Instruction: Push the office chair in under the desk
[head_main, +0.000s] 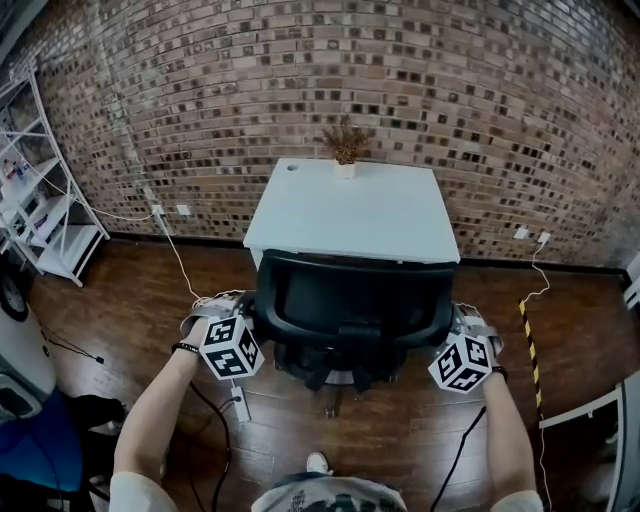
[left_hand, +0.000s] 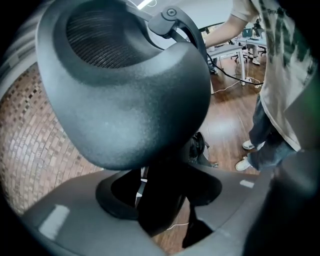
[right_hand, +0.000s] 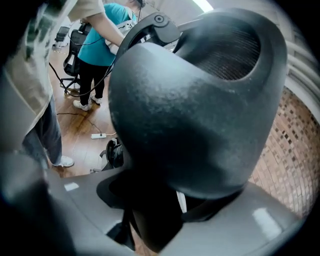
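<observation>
The black office chair (head_main: 350, 300) stands with its mesh back toward me, its front against the edge of the white desk (head_main: 350, 215). My left gripper (head_main: 252, 330) is at the chair's left armrest and my right gripper (head_main: 448, 345) at its right armrest. In the left gripper view the rounded armrest pad (left_hand: 130, 100) fills the frame, and the dark armrest support sits between the grey jaws of the left gripper (left_hand: 160, 205). The right gripper view mirrors this: the other armrest pad (right_hand: 190, 125) looms above the right gripper (right_hand: 155, 215), whose jaws close round the dark support.
A small potted plant (head_main: 346, 150) stands at the desk's far edge against the brick wall. A white shelf unit (head_main: 40, 200) is at far left. A power strip (head_main: 240, 400) and cables lie on the wooden floor. People stand behind me (right_hand: 95, 50).
</observation>
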